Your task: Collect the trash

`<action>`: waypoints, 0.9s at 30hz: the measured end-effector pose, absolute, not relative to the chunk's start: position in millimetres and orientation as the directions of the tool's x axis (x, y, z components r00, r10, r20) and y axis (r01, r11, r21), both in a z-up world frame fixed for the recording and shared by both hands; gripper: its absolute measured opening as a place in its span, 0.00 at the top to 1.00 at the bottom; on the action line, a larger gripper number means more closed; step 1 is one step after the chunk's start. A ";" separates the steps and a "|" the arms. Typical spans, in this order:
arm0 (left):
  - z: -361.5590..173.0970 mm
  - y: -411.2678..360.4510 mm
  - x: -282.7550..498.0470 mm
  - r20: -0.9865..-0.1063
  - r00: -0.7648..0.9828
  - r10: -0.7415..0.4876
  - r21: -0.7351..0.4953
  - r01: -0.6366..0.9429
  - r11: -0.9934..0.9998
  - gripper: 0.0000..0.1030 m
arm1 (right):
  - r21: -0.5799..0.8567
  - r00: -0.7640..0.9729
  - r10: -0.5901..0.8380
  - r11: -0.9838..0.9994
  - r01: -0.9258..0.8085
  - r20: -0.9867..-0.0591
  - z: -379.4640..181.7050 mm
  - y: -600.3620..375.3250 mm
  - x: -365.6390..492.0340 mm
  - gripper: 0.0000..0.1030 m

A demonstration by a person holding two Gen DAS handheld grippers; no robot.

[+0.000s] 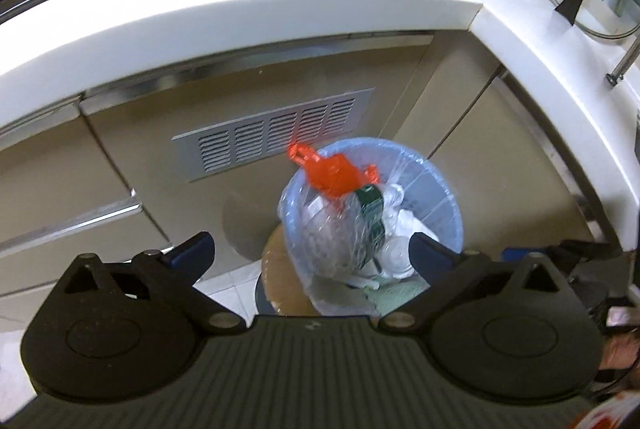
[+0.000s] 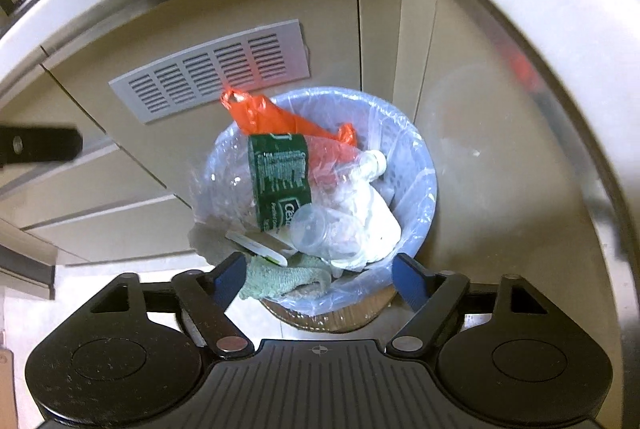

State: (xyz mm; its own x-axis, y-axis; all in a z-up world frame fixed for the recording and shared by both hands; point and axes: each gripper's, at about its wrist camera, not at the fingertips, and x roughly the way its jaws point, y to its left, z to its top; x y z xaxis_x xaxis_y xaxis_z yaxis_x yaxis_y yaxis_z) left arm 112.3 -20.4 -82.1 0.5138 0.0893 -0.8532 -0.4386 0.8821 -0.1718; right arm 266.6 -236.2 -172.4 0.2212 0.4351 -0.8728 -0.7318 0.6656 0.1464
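At the centre of both frames, the blue bin (image 2: 420,185) stands full: an orange bag (image 2: 276,125), a green-labelled bottle (image 2: 280,185) and a green cloth (image 2: 284,279) draped over its near rim. The left gripper (image 1: 312,249) and right gripper (image 2: 316,273) both hang spread and empty above it. The likely next step is gathering the clear liner (image 2: 208,185); each gripper should pinch the liner film at opposite rim edges, clear of loose items.

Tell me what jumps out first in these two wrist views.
The overfull blue bin on the floor against the beige cabinets, clear liner bulging with trash. Brightest is the orange plastic bag poking over its far rim, just below the grey vent grille; beside it lies a clear bottle with a dark green label. Both the left gripper and the right gripper hang open above the bin, holding nothing.
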 end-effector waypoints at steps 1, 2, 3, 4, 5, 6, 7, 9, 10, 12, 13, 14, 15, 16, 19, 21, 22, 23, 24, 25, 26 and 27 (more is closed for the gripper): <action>-81.8 -22.1 110.3 -0.856 0.508 0.095 -0.165 -0.443 0.881 0.01 | 0.148 0.223 0.439 0.666 -0.731 -0.870 -170.4 -236.5 266.8 0.18; -81.2 -23.3 107.6 -0.859 0.503 0.099 -0.161 -0.447 0.880 0.01 | 0.153 0.223 0.445 0.665 -0.731 -0.867 -168.5 -237.2 267.0 0.18; -80.5 -24.7 106.0 -0.860 0.500 0.099 -0.159 -0.447 0.880 0.01 | 0.159 0.222 0.451 0.666 -0.729 -0.865 -166.9 -238.1 267.3 0.18; -80.1 -26.1 104.7 -0.859 0.503 0.096 -0.160 -0.442 0.883 0.01 | 0.164 0.227 0.457 0.668 -0.725 -0.860 -165.0 -239.3 267.2 0.18; -80.2 -27.1 103.7 -0.857 0.507 0.094 -0.159 -0.433 0.887 0.01 | 0.164 0.236 0.462 0.672 -0.722 -0.855 -162.8 -240.9 266.4 0.18; -80.5 -28.1 103.4 -0.858 0.505 0.095 -0.152 -0.427 0.892 0.00 | 0.160 0.248 0.460 0.681 -0.715 -0.853 -160.7 -242.2 265.2 0.18; -80.7 -28.9 103.5 -0.861 0.499 0.098 -0.143 -0.423 0.895 0.00 | 0.156 0.259 0.455 0.694 -0.703 -0.852 -158.0 -243.9 263.9 0.18; -80.2 -29.0 102.7 -0.859 0.506 0.073 -0.160 -0.403 0.901 0.00 | 0.158 0.289 0.449 0.727 -0.669 -0.846 -149.9 -249.1 259.7 0.18; -79.5 -28.6 102.0 -0.852 0.521 0.057 -0.174 -0.384 0.907 0.00 | 0.157 0.308 0.448 0.742 -0.651 -0.839 -145.4 -251.7 256.3 0.17; -78.7 -27.4 100.9 -0.838 0.544 0.041 -0.180 -0.347 0.920 0.00 | 0.147 0.359 0.439 0.777 -0.612 -0.824 -136.4 -256.7 247.9 0.17; -78.5 -25.6 99.9 -0.833 0.553 0.031 -0.182 -0.327 0.927 0.00 | 0.141 0.390 0.427 0.801 -0.582 -0.816 -132.1 -259.2 242.2 0.17; -77.6 -24.6 99.4 -0.828 0.560 0.017 -0.186 -0.304 0.934 0.01 | 0.138 0.417 0.413 0.825 -0.548 -0.810 -128.0 -261.5 236.9 0.17; -76.0 -22.7 98.1 -0.824 0.566 0.001 -0.189 -0.277 0.942 0.01 | 0.140 0.444 0.397 0.850 -0.508 -0.804 -123.9 -263.5 230.0 0.17; -73.2 -20.8 95.2 -0.817 0.577 -0.015 -0.190 -0.243 0.951 0.01 | 0.145 0.468 0.382 0.873 -0.465 -0.797 -119.5 -265.0 222.2 0.17; -62.2 -19.7 88.4 -0.805 0.592 -0.040 -0.153 -0.142 0.978 0.01 | 0.164 0.528 0.335 0.924 -0.345 -0.780 -104.6 -267.2 194.7 0.17; -53.4 -15.4 81.7 -0.789 0.613 -0.041 -0.135 -0.108 0.985 0.01 | 0.182 0.564 0.326 0.938 -0.296 -0.759 -92.5 -265.1 176.3 0.17; -49.8 -12.5 78.7 -0.783 0.621 -0.047 -0.135 -0.095 0.986 0.01 | 0.179 0.578 0.317 0.942 -0.283 -0.752 -86.8 -262.7 168.3 0.17; -46.2 -9.9 76.0 -0.779 0.624 -0.052 -0.136 -0.087 0.987 0.01 | 0.175 0.590 0.307 0.946 -0.272 -0.747 -80.9 -259.4 159.6 0.17; -42.4 -7.9 72.8 -0.777 0.627 -0.058 -0.137 -0.079 0.987 0.01 | 0.174 0.598 0.303 0.948 -0.266 -0.742 -74.9 -256.8 152.3 0.17; -38.0 -6.4 69.6 -0.772 0.632 -0.063 -0.138 -0.070 0.988 0.01 | 0.172 0.604 0.302 0.949 -0.265 -0.737 -69.5 -254.1 145.9 0.17; -33.6 -5.1 66.1 -0.764 0.641 -0.065 -0.138 -0.064 0.988 0.01 | 0.168 0.610 0.303 0.948 -0.269 -0.733 -64.5 -250.5 139.9 0.17; -30.2 -4.3 63.9 -0.757 0.650 -0.064 -0.137 -0.062 0.989 0.01 | 0.161 0.615 0.303 0.947 -0.277 -0.728 -60.1 -246.8 135.4 0.17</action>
